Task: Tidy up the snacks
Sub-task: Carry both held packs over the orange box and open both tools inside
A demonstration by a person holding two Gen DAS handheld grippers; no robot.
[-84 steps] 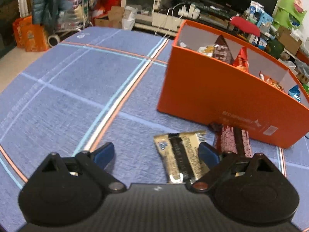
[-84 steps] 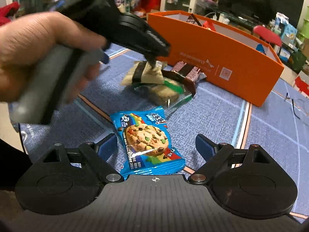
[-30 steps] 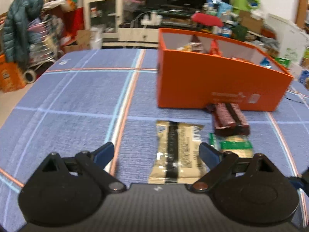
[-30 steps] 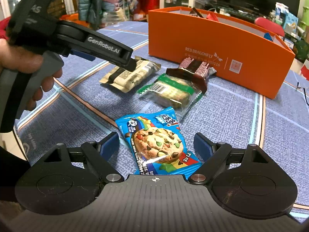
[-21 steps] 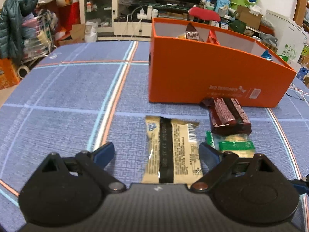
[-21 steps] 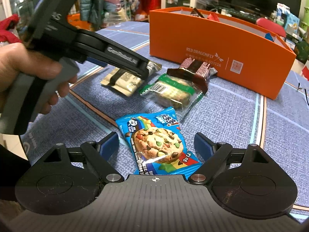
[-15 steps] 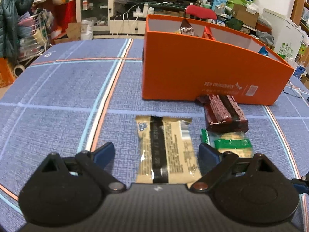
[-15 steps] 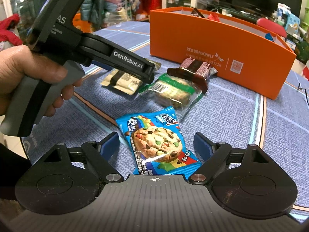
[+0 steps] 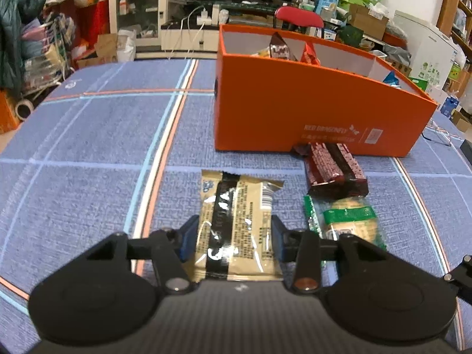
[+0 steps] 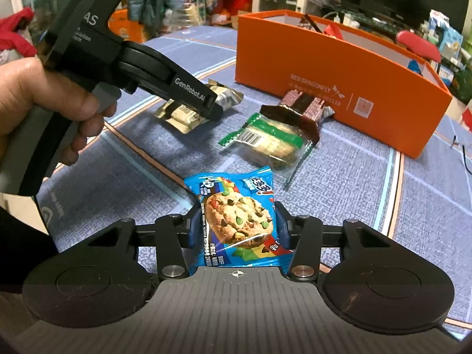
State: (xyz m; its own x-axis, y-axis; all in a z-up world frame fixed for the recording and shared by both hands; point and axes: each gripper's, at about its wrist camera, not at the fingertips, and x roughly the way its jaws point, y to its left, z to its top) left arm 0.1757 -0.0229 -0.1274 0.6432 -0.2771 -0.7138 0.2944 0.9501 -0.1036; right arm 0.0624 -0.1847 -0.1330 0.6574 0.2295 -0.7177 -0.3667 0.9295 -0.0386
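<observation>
Left hand-held gripper (image 9: 233,236) closing on glossy tan wrapper (image 9: 236,224) — right hand-held gripper (image 10: 236,225) closing on crinkly blue cookie packet (image 10: 236,221).

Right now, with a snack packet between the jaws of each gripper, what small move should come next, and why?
Probably finish closing, then lift both packets a little off the cloth. The left gripper has its closing jaws against the beige packet, the right gripper against the blue cookie packet. Both packets lie on the blue tablecloth, and the orange box stands open beyond them.
</observation>
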